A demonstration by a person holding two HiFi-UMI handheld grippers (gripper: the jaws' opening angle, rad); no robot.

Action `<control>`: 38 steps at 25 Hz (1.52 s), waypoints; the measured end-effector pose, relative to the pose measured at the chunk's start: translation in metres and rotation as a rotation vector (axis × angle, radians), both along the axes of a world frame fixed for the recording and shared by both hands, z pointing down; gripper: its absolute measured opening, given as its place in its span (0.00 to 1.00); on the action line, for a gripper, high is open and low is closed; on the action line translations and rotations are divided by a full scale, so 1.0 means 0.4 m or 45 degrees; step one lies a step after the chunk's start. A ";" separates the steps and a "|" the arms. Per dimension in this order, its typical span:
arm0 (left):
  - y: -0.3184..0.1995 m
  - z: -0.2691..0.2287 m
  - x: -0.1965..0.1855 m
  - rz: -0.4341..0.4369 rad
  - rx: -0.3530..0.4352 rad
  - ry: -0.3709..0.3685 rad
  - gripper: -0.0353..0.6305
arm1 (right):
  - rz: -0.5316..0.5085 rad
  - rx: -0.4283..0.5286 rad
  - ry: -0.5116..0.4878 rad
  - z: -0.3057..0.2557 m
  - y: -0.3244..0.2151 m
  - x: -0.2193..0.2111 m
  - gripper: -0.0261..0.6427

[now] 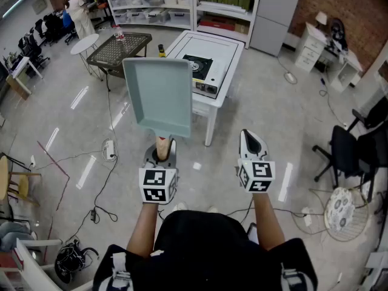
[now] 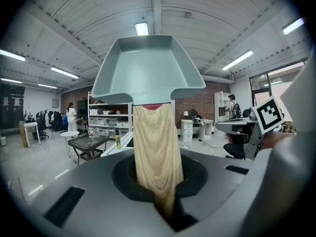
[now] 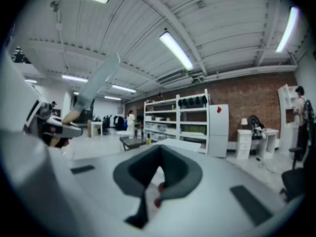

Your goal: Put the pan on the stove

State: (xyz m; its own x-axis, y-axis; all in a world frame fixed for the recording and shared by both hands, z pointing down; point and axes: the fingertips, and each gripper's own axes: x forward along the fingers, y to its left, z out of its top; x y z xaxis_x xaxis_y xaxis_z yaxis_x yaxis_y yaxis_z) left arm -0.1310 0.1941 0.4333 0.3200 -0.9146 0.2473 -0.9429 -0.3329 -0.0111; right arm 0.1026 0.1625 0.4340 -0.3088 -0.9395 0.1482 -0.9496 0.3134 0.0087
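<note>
A square pale blue-grey pan (image 1: pixel 159 96) with a wooden handle (image 1: pixel 162 144) is held up in the air, its bowl facing me. My left gripper (image 1: pixel 161 151) is shut on that handle. In the left gripper view the handle (image 2: pixel 155 152) runs up from between the jaws to the pan (image 2: pixel 148 68). A black-topped portable stove (image 1: pixel 200 71) sits on a white table (image 1: pixel 225 48) beyond the pan. My right gripper (image 1: pixel 250 139) hovers to the right with its jaws together and nothing in them. The right gripper view shows its closed tips (image 3: pixel 148 201) and the pan (image 3: pixel 98 80) edge-on at left.
A black mesh table (image 1: pixel 118 48) and a small round white table (image 1: pixel 85 43) stand left of the stove table. Shelves (image 1: pixel 182 5) and a tall white cabinet (image 1: pixel 276 14) line the back. Cables and a power strip (image 1: pixel 110 149) lie on the floor; an office chair (image 1: pixel 348 150) stands at right.
</note>
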 end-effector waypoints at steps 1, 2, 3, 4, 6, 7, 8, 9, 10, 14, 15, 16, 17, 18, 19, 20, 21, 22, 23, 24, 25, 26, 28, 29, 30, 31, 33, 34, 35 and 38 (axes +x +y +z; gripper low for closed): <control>-0.001 0.002 0.000 0.001 0.000 0.004 0.13 | 0.005 -0.003 0.003 0.005 -0.001 0.002 0.09; -0.003 0.004 0.001 0.002 0.000 0.009 0.13 | 0.009 -0.005 0.004 0.010 -0.003 0.003 0.09; -0.004 0.005 0.000 0.003 0.000 0.013 0.13 | 0.011 -0.007 0.000 0.013 -0.003 0.004 0.09; -0.005 0.006 0.000 0.002 0.000 0.018 0.13 | 0.009 -0.008 -0.010 0.014 -0.003 0.004 0.09; -0.007 0.006 -0.002 -0.004 -0.001 0.023 0.13 | 0.000 -0.008 -0.033 0.014 -0.005 0.005 0.09; -0.010 0.006 -0.001 -0.008 -0.001 0.023 0.13 | -0.002 -0.009 -0.035 0.015 -0.007 0.007 0.09; -0.012 0.006 0.002 -0.012 -0.002 0.022 0.13 | -0.005 -0.011 -0.032 0.016 -0.010 0.011 0.09; -0.015 0.007 0.006 -0.015 -0.004 0.020 0.13 | -0.008 -0.014 -0.028 0.017 -0.013 0.016 0.09; -0.017 0.010 0.011 -0.018 -0.009 0.018 0.13 | -0.012 -0.019 -0.025 0.019 -0.015 0.021 0.09; -0.015 0.024 0.032 -0.037 -0.033 0.036 0.13 | -0.030 -0.032 -0.019 0.030 -0.020 0.048 0.09; -0.012 0.030 0.038 -0.046 -0.037 0.044 0.13 | -0.034 -0.033 -0.020 0.035 -0.020 0.056 0.09; -0.009 0.035 0.044 -0.056 -0.038 0.051 0.13 | -0.038 -0.034 -0.024 0.039 -0.019 0.065 0.09; -0.006 0.040 0.050 -0.066 -0.037 0.056 0.13 | -0.043 -0.033 -0.025 0.043 -0.018 0.074 0.09; -0.004 0.043 0.055 -0.075 -0.034 0.059 0.13 | -0.049 -0.033 -0.024 0.047 -0.017 0.083 0.09; -0.004 0.046 0.059 -0.084 -0.032 0.061 0.13 | -0.054 -0.033 -0.021 0.050 -0.019 0.090 0.09; -0.005 0.048 0.062 -0.090 -0.034 0.061 0.13 | -0.058 -0.036 -0.017 0.054 -0.020 0.098 0.09; -0.005 0.052 0.066 -0.095 -0.041 0.059 0.13 | -0.061 -0.039 -0.013 0.059 -0.022 0.105 0.09; -0.006 0.057 0.070 -0.099 -0.050 0.057 0.13 | -0.065 -0.042 -0.009 0.063 -0.024 0.110 0.09; -0.007 0.061 0.073 -0.102 -0.059 0.053 0.13 | -0.070 -0.042 -0.005 0.066 -0.027 0.114 0.09; -0.010 0.063 0.077 -0.105 -0.064 0.050 0.13 | -0.075 -0.038 0.000 0.066 -0.031 0.117 0.09; -0.015 0.063 0.081 -0.106 -0.064 0.048 0.13 | -0.081 -0.032 0.004 0.066 -0.037 0.119 0.09; -0.021 0.063 0.085 -0.108 -0.060 0.048 0.13 | -0.086 -0.027 0.007 0.065 -0.045 0.119 0.09; -0.035 0.060 0.091 -0.111 -0.048 0.053 0.13 | -0.097 -0.021 0.010 0.066 -0.061 0.117 0.09; -0.043 0.059 0.091 -0.111 -0.044 0.053 0.13 | -0.103 -0.020 0.010 0.067 -0.069 0.114 0.09; -0.053 0.059 0.091 -0.112 -0.042 0.049 0.13 | -0.109 -0.019 0.010 0.068 -0.077 0.110 0.09; -0.067 0.058 0.089 -0.113 -0.040 0.044 0.13 | -0.117 -0.015 0.008 0.069 -0.086 0.106 0.09; -0.100 0.059 0.087 -0.114 -0.035 0.036 0.13 | -0.134 -0.009 -0.001 0.072 -0.109 0.099 0.09; -0.119 0.059 0.087 -0.114 -0.033 0.036 0.13 | -0.140 -0.009 -0.005 0.074 -0.122 0.097 0.09; -0.137 0.059 0.088 -0.112 -0.031 0.038 0.13 | -0.143 -0.011 -0.007 0.076 -0.137 0.095 0.09; -0.198 0.055 0.095 -0.090 -0.032 0.052 0.13 | -0.138 -0.025 -0.003 0.082 -0.189 0.094 0.09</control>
State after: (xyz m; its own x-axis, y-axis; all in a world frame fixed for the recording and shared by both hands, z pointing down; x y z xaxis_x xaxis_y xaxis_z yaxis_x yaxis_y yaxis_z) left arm -0.0932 0.1151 0.4554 0.2654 -0.9288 0.2585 -0.9635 -0.2653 0.0357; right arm 0.1400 0.0870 0.4670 -0.4087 -0.8975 0.1656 -0.9102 0.4142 -0.0009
